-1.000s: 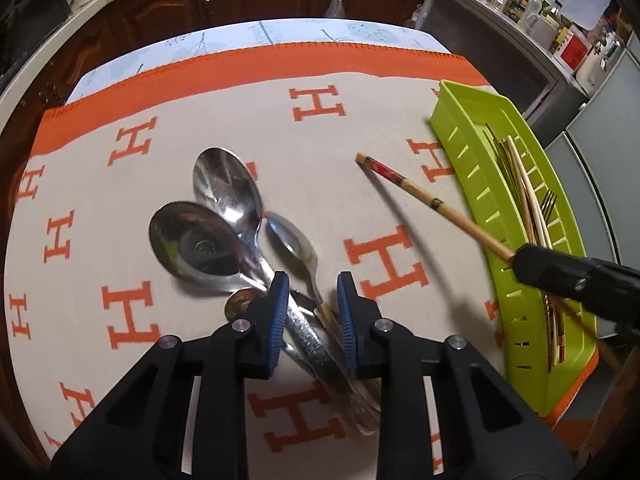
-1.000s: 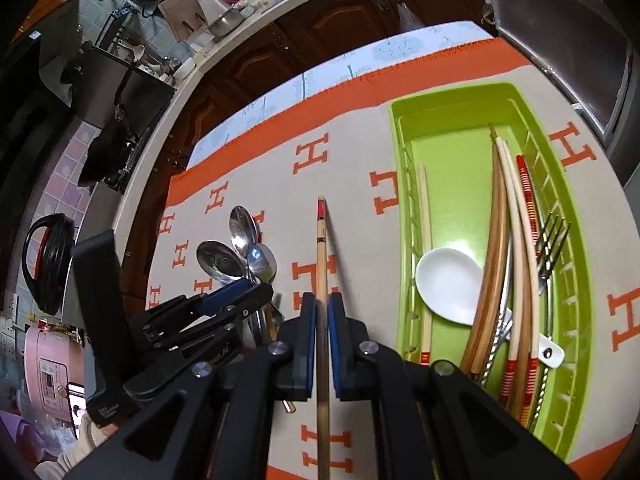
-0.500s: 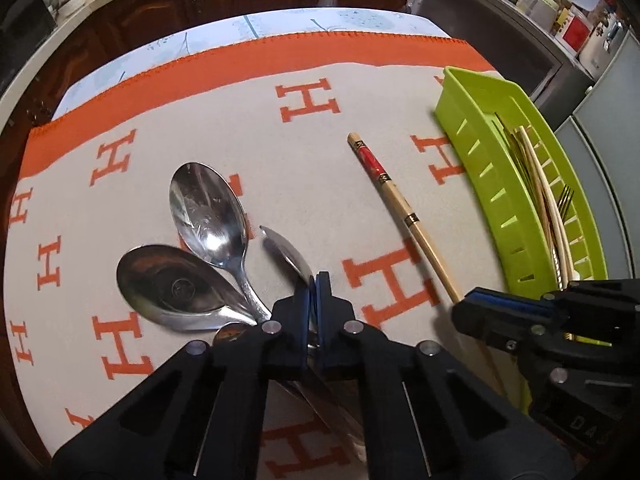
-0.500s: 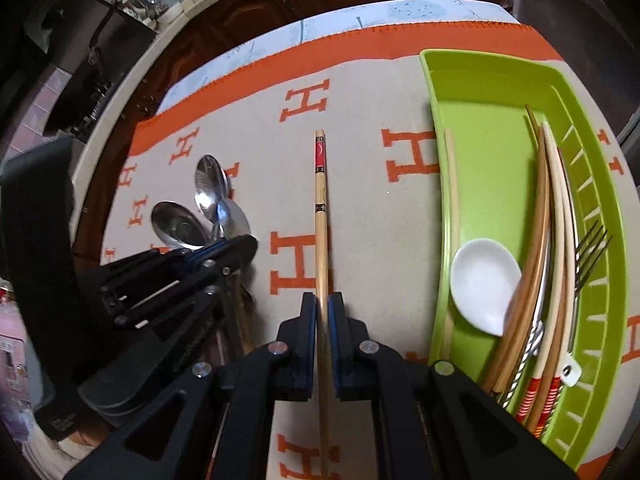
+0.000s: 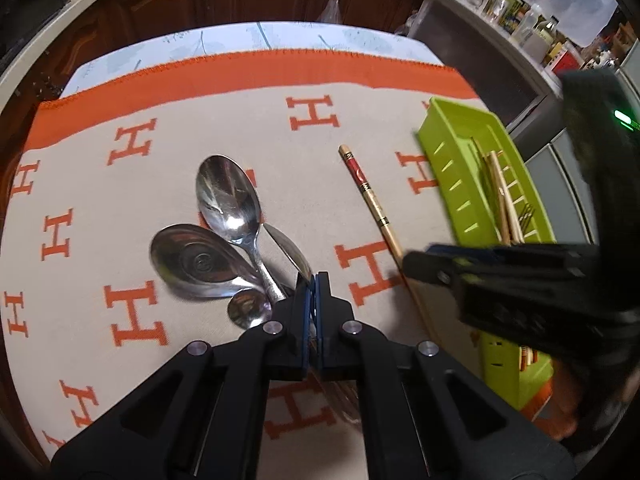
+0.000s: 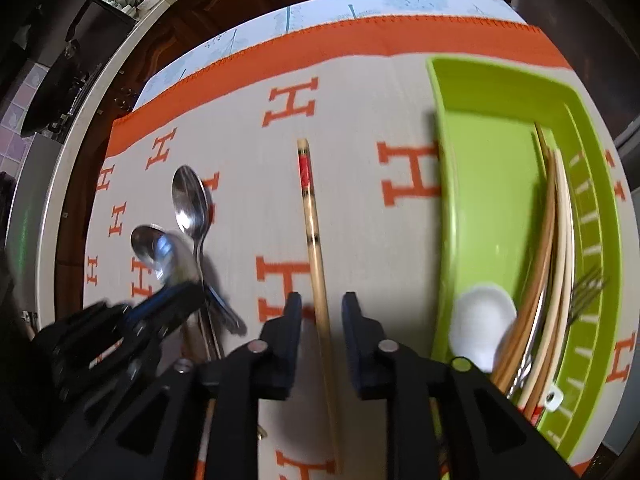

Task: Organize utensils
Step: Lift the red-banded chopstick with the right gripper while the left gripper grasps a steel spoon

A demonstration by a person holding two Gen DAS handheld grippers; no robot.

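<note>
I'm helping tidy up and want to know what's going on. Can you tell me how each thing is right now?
Left gripper: shut on a spoon handle.
Right gripper: open, fingers either side of the chopstick.
Chopstick: lying flat on the cloth, not gripped.
Spoons: bunched together on the cloth, outside the tray.
Green tray: partly filled.
White spoon: lying in the tray.
Fork: in the tray, beside the long sticks.
</note>
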